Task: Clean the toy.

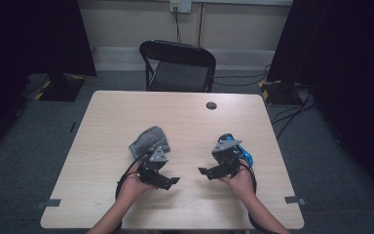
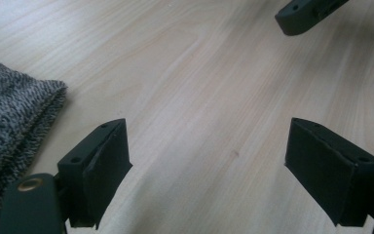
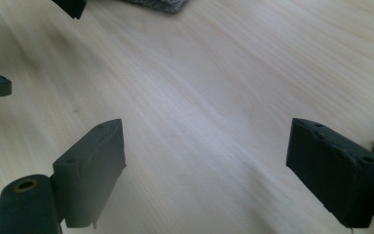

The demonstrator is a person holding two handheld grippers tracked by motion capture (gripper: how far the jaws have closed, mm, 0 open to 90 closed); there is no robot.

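High view: both tools low over the desk point(image 1: 185, 117), tips turned toward each other, left tool point(image 1: 171, 181) and right tool point(image 1: 203, 172) each released, nothing between the jaws. Grey cloth point(image 1: 149, 140) lies flat just behind the left tool, untouched.

Under my tongs the table point(image 2: 214, 73) looks like pale wood grain with a smooth, faintly sheeny finish, the grey cloth point(image 2: 9, 122) is a coarse, nubbly knit with a ribbed edge, and my left gripper point(image 2: 207, 170) looks like matt black plastic.
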